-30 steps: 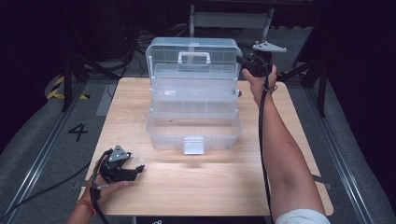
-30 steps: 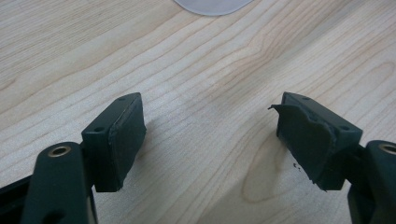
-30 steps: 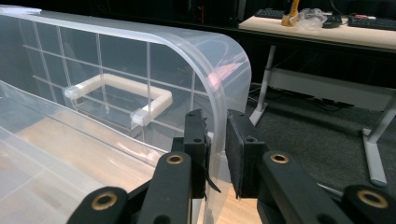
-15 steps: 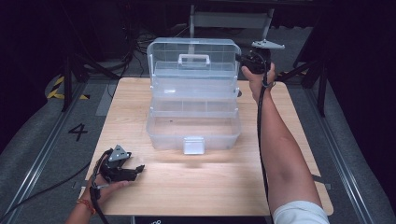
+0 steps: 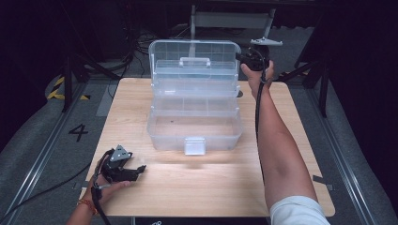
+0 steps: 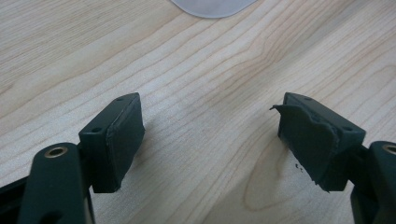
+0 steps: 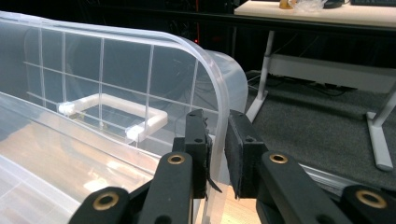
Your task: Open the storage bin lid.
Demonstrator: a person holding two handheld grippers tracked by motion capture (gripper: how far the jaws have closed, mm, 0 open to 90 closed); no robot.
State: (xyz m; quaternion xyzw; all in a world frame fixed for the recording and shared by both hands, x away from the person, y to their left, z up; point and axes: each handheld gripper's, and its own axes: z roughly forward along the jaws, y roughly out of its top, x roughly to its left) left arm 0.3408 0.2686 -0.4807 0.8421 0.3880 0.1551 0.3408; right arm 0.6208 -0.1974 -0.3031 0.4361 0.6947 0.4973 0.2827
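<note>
A clear plastic tackle box (image 5: 195, 129) stands open in the middle of the wooden table (image 5: 300, 140), its lid (image 5: 195, 54) raised upright at the back. My right gripper (image 5: 241, 57) is shut on the lid's right edge. In the right gripper view the pads (image 7: 217, 140) clamp the curved lid rim (image 7: 219, 98), and the white handle (image 7: 112, 112) shows through the lid. My left gripper (image 5: 138, 169) rests low over the table's front left, apart from the box. Its jaws stand open over bare wood (image 6: 210, 135) with nothing between them.
The box's front latch (image 5: 195, 146) hangs toward me, and its rounded tip shows at the top of the left gripper view (image 6: 212, 5). Dark floor with cables and a metal frame (image 5: 232, 21) lies behind the table. A desk (image 7: 322, 14) stands farther off.
The right hand has drifted slightly at the lid's right edge, taking the lid along. The left gripper has kept still.
</note>
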